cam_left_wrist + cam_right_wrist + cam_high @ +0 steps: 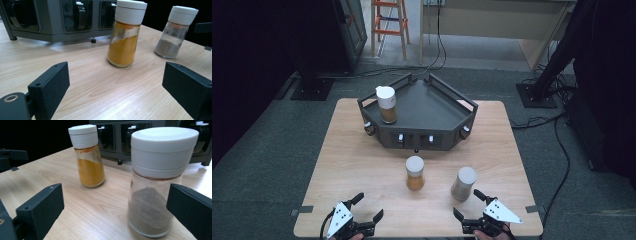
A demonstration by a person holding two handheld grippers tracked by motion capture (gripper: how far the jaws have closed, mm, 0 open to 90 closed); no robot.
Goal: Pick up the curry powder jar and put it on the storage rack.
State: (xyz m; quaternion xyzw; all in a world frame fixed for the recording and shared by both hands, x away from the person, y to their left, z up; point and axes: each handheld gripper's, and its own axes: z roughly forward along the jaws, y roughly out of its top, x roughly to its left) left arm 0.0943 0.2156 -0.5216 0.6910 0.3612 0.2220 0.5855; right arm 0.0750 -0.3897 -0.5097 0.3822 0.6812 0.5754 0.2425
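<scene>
A jar of yellow-orange powder (415,173) (125,35) (88,157) with a white cap stands upright mid-table. To its right stands a jar of grey powder (463,183) (174,32) (157,185), also white-capped. A third jar with brown contents (386,104) sits on the left of the dark angular rack (427,107) at the back. My left gripper (362,216) (120,87) rests open near the front edge, well short of the yellow jar. My right gripper (468,206) (117,212) stands open just in front of the grey jar, whose body lies a little beyond the jaws, apart from them.
The rack (57,20) (155,137) has small compartments along its front face and stands on short feet. Bare wooden tabletop (362,165) lies between the grippers and the jars. Beyond the table are cables, stands and a wooden ladder (389,25) on grey carpet.
</scene>
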